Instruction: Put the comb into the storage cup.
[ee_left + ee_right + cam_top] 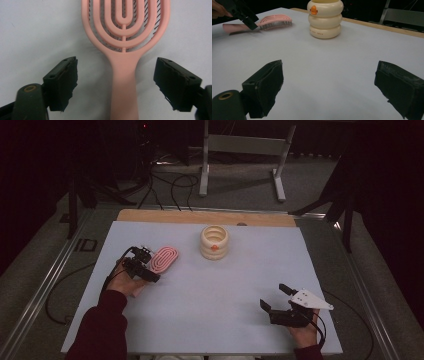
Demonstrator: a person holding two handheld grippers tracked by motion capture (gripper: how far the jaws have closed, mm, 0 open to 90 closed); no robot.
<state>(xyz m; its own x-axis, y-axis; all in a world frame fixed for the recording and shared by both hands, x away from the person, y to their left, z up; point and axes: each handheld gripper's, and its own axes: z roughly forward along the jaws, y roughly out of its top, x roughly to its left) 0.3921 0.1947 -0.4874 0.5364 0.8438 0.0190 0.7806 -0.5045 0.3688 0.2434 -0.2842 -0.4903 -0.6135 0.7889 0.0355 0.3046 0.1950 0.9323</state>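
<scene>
Left gripper view: left hand-held gripper point(117, 85) straddles the handle of the pink plastic vented hairbrush point(124, 50), jaws apart, pads clear of it.
Brush place: flat on the grey table point(210, 290), left of the cream ringed holder point(214, 242).
Right hand-held gripper point(279, 299): jaws wide, nothing between them.
Risk: narrow smooth handle; an off-centre squeeze could skid or swivel the brush.

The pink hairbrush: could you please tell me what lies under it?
The pink hairbrush lies bristles down on the pale table; dark bristles show through its slots. Whatever is under its handle is covered.
</scene>
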